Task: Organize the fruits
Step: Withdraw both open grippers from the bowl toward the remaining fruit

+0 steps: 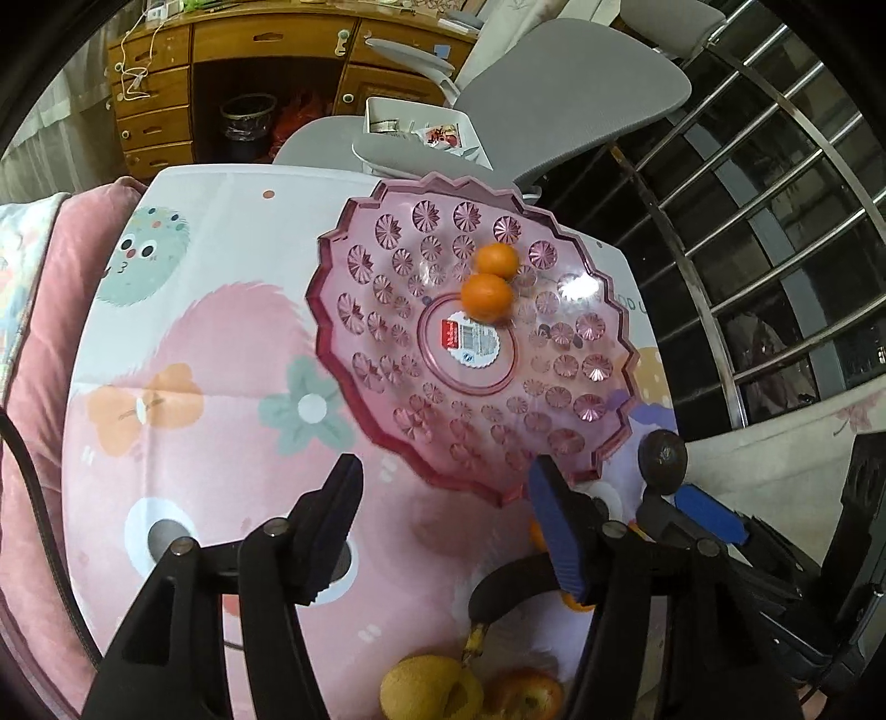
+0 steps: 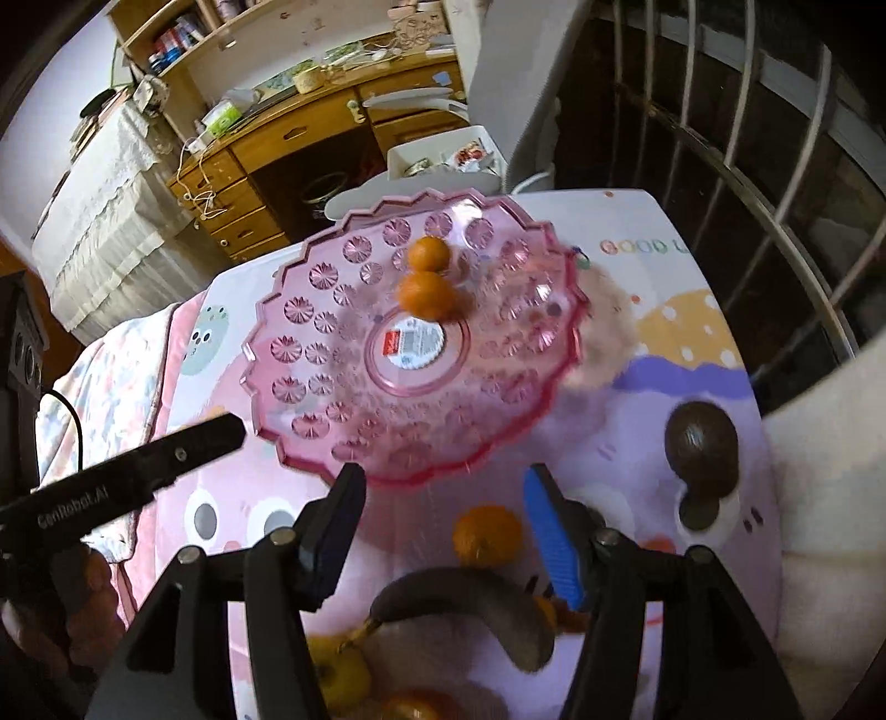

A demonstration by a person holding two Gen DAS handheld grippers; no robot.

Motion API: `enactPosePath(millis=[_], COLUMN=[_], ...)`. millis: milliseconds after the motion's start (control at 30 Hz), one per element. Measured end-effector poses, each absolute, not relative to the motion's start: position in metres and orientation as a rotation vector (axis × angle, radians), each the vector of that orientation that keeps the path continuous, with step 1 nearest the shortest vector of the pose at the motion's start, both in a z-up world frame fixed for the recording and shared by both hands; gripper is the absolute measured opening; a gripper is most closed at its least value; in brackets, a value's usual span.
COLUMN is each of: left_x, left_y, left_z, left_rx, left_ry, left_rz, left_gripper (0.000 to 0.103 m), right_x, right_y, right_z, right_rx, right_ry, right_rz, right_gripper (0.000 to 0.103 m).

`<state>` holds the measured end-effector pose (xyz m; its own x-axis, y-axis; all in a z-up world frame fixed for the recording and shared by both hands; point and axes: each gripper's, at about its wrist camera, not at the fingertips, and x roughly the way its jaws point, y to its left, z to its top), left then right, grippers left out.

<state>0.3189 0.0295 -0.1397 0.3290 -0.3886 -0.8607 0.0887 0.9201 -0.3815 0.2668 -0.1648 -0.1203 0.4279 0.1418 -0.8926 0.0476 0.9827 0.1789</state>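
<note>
A pink cut-glass fruit plate [image 1: 387, 343] [image 2: 310, 354] sits on the patterned tablecloth, with two small oranges [image 1: 487, 296] [image 2: 426, 293] near its centre. My left gripper [image 1: 443, 526] is open and empty just in front of the plate's near rim. My right gripper [image 2: 443, 526] is open above a loose orange [image 2: 487, 534] and a dark overripe banana [image 2: 470, 609]. A dark round fruit [image 2: 702, 451] [image 1: 662, 457] lies to the right. A yellow pear [image 1: 429, 689] [image 2: 338, 673] and a reddish fruit [image 1: 523, 695] lie nearest me.
The right gripper's body [image 1: 714, 515] shows at the right of the left wrist view; the left gripper's arm [image 2: 127, 476] crosses the right wrist view. A grey chair [image 1: 554, 99], a wooden desk [image 1: 232, 50] and metal window bars [image 1: 775, 221] stand beyond the table.
</note>
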Motion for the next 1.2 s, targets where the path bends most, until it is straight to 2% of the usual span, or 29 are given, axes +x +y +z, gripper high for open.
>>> enactPosePath(millis=[533, 700, 1200], left_x=[0.244, 0.226, 0.189], left_y=[0.033, 0.016, -0.053], left_z=[-0.134, -0.13, -0.148], left_rx=[-0.223, -0.156, 0.055], left_ry=[1.231, 1.247, 1.383], left_rz=[-0.311, -0.369, -0.577], left_gripper=[0.062, 0.069, 0.073], right_x=[0.17, 0.142, 0.071], right_y=[-0.198, -0.209, -0.228], right_z=[-0.132, -0.134, -0.165], right_rx=[0.263, 0.268, 0.347], right_ry=[1.189, 1.179, 1.237], right_rz=[-0.001, 0.0, -0.024], right_gripper=[0.06, 0.06, 0.06])
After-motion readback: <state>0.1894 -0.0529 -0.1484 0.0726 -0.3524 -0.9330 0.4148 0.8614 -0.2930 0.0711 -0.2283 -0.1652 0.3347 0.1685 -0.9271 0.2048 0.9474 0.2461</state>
